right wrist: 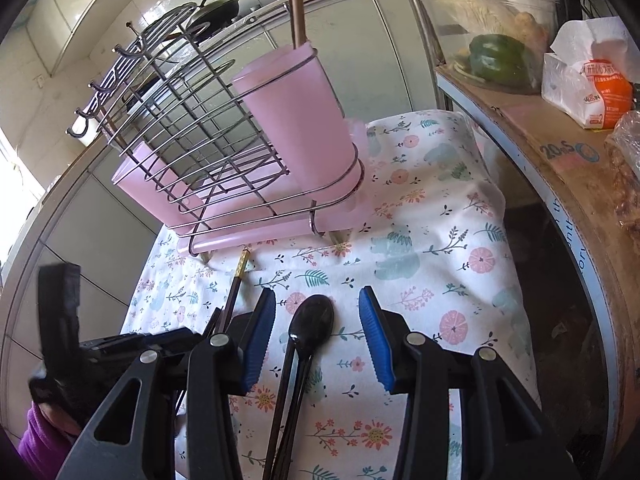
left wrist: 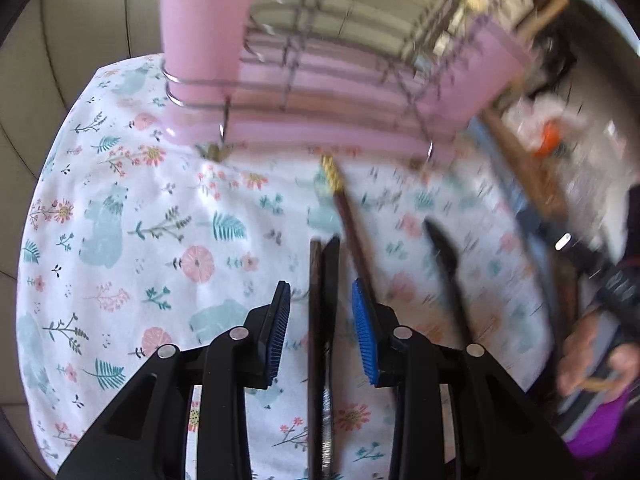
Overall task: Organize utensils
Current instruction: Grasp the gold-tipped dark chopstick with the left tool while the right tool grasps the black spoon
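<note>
The left gripper (left wrist: pixel 321 330) stands partly open, its blue pads clear of the dark chopstick (left wrist: pixel 315 320) and the flat black utensil handle (left wrist: pixel 331 280) that run up between them; nothing is pinched yet. The right gripper (right wrist: pixel 317 340) is likewise partly open, straddling the black spoon (right wrist: pixel 310 330) on the floral cloth (right wrist: pixel 440 240), pads apart from it on both sides. To grasp well, each hand should probably sink until the pads flank the handle low on the cloth, centre it, then close squarely; a skewed grip risks the thin handles pivoting. Beyond, a gold-tipped chopstick (right wrist: pixel 236 284) lies beside the spoon, pointing at the wire rack (right wrist: pixel 180 128); its pink utensil cup (right wrist: pixel 296 120), already holding one upright stick, looks the likely destination.
</note>
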A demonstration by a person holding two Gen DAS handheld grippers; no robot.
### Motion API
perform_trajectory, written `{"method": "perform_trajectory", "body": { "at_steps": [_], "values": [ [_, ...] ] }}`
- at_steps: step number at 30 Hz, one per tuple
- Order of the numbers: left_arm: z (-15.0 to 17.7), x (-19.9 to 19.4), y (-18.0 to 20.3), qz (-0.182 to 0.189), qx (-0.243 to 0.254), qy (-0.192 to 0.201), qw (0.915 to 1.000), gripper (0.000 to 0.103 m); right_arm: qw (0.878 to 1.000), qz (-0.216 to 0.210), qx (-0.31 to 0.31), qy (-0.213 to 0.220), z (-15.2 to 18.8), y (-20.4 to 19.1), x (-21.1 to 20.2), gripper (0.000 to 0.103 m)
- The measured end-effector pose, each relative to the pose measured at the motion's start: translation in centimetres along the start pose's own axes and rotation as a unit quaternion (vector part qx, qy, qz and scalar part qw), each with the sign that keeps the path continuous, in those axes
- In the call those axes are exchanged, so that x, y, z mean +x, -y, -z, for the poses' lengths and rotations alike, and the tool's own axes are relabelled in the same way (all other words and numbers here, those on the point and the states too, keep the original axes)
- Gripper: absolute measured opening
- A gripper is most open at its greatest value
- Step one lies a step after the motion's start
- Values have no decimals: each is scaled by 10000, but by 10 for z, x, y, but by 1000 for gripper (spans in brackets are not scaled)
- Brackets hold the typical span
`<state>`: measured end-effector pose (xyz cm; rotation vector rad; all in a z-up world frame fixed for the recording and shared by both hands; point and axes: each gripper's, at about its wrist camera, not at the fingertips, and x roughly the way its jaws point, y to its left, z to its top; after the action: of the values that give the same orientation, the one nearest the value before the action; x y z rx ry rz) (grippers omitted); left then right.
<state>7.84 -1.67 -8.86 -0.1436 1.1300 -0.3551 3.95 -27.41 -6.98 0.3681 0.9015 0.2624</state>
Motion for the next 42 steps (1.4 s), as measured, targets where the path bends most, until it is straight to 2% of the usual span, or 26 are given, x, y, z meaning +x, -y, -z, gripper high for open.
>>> {"method": "perform_trajectory", "body": {
  "at_steps": [3,7,13,14,15,16,21,24,30,32,34,38,42],
  "values": [
    [-14,-4,2,-75,-76,141,9998,31,9999,-94,100,-85,-1,2,5,42],
    [-35,9,13,97,-85,25,9999,31,9997,-129,109,-193,1,1,9,40],
    [-59,47,37,-537,206,-285,9979,31,9979,-341,375,-412,-1,11,14,38],
    [-60,54,37,-568,167,-383,9975,30,9975,-364,429,-437,-2,13,15,38],
    [-59,59,36,-570,126,-451,9973,22,9963,-422,539,-517,-3,17,18,38],
    [-59,61,36,-577,93,-495,9971,8,9951,-483,632,-590,-3,20,21,38],
    [-52,45,26,-164,-184,-290,9993,5,9877,-717,954,-1009,0,28,43,38],
    [-46,26,18,125,-302,-109,9994,5,9861,-617,1038,-1144,1,30,58,38],
    [-32,-2,11,381,-329,109,9987,5,9861,-542,926,-1270,-5,23,82,38],
    [-32,-6,14,390,-360,149,9985,5,9850,-597,884,-1353,-6,21,88,22],
    [-30,-9,12,431,-396,194,9981,5,9811,-822,982,-1450,-5,19,91,13],
    [-25,-27,6,494,-419,338,9973,5,9839,-808,952,-1281,-4,16,80,7],
    [-27,-40,3,535,-369,507,9966,5,9878,-829,991,-874,-4,22,53,2]
  ]
}}
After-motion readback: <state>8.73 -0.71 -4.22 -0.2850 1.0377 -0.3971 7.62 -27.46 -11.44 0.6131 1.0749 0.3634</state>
